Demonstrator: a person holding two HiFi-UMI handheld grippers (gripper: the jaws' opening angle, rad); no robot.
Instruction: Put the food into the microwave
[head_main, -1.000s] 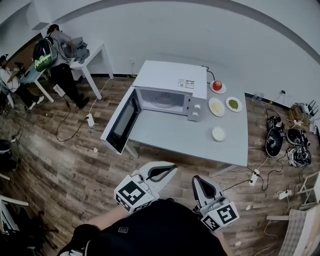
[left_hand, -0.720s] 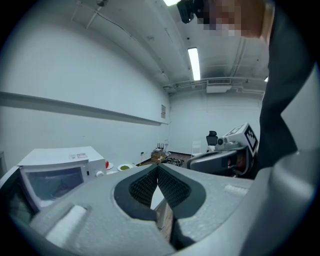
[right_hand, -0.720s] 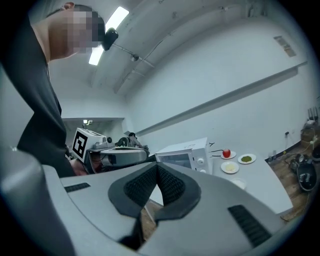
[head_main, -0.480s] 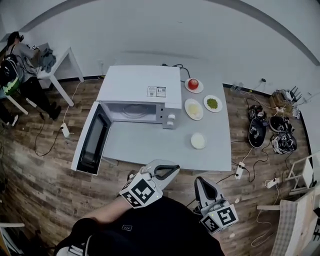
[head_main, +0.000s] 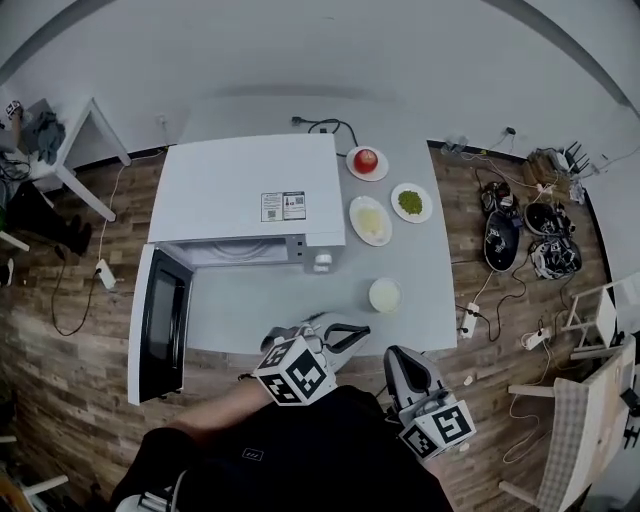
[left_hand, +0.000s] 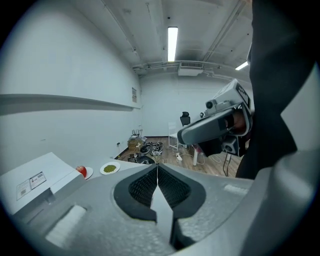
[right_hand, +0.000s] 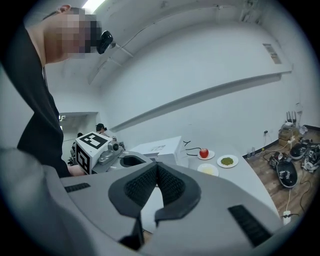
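The white microwave (head_main: 250, 195) stands on the grey table (head_main: 250, 315) with its door (head_main: 158, 322) swung open to the left. To its right lie a plate with a red apple (head_main: 366, 160), a plate of green food (head_main: 411, 202), a plate of pale yellow food (head_main: 369, 220) and a small white dish (head_main: 384, 295). My left gripper (head_main: 352, 331) is shut and empty at the table's front edge. My right gripper (head_main: 393, 354), beside it, is also shut with nothing in it. The apple (right_hand: 203, 152) and the green food (right_hand: 227, 161) show far ahead in the right gripper view.
Cables, a power strip (head_main: 470, 318) and helmets or bags (head_main: 500, 238) lie on the wood floor to the right of the table. A white side table (head_main: 85, 150) stands at the far left. A white chair (head_main: 590, 420) is at the lower right.
The table and microwave have come closer and lower in the head view. Both grippers have moved forward to the table's front edge; the left one has rolled and swung right.
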